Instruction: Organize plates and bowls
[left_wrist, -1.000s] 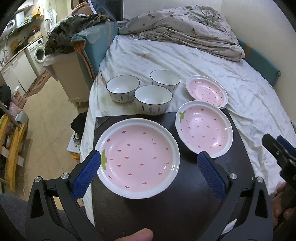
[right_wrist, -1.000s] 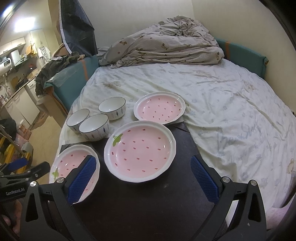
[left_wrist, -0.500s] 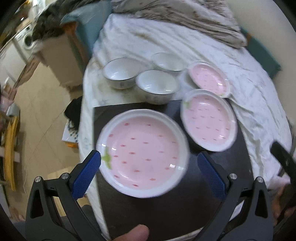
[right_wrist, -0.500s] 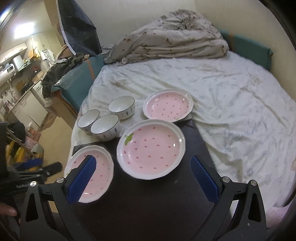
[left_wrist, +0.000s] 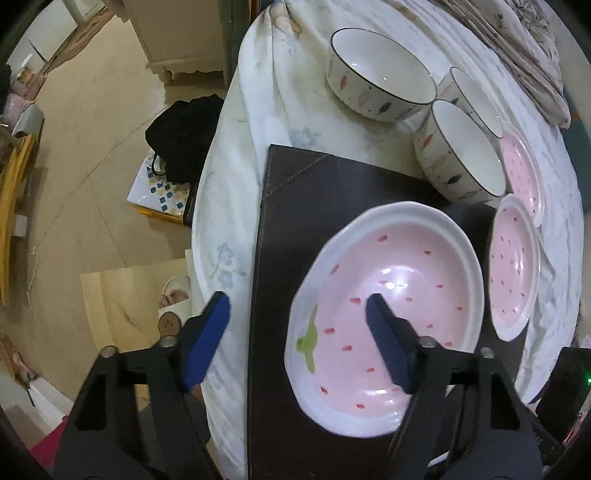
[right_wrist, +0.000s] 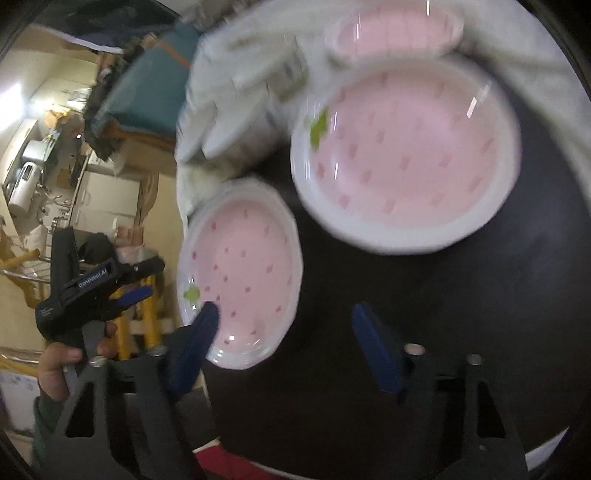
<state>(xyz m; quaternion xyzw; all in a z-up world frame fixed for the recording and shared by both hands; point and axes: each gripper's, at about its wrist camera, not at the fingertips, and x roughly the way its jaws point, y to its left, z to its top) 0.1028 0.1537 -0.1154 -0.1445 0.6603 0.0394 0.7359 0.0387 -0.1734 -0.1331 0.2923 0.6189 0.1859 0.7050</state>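
Right now your left gripper (left_wrist: 297, 319) is spread wide, nothing between the blue pads. Its right pad (left_wrist: 388, 347) sits over the pink well of the near plate (left_wrist: 417, 295); the left pad (left_wrist: 205, 339) hangs off past the edge of the dark mat (left_wrist: 299, 206), over the white sheet (left_wrist: 236, 206). Can't tell if the right pad touches the plate or just hovers above it.

That near plate, pink w/ red flecks and a green leaf mark, lies flat on the mat. To its right the middle plate (left_wrist: 515, 266) also sits on the mat, and the far plate (left_wrist: 524, 173) is behind it, rim overlapping in view. Three white bowls on the sheet beyond the mat: front bowl (left_wrist: 461, 158) at the mat's far edge, left bowl (left_wrist: 380, 77) further back, back bowl (left_wrist: 476, 99) partly hidden behind the other two.

Your right gripper (right_wrist: 284, 339) is also spread apart, holding nothing. Its view is heavily motion-blurred. Left pad (right_wrist: 195, 343) overlaps the rim of the near plate (right_wrist: 243, 266); right pad (right_wrist: 376, 354) is over bare mat (right_wrist: 461, 314). Middle plate (right_wrist: 406, 155) fills the upper centre, far plate (right_wrist: 395, 37) above it. You can see your left hand (right_wrist: 70, 362) and the left tool's body at lower left. Bowls are too smeared to pick out here.
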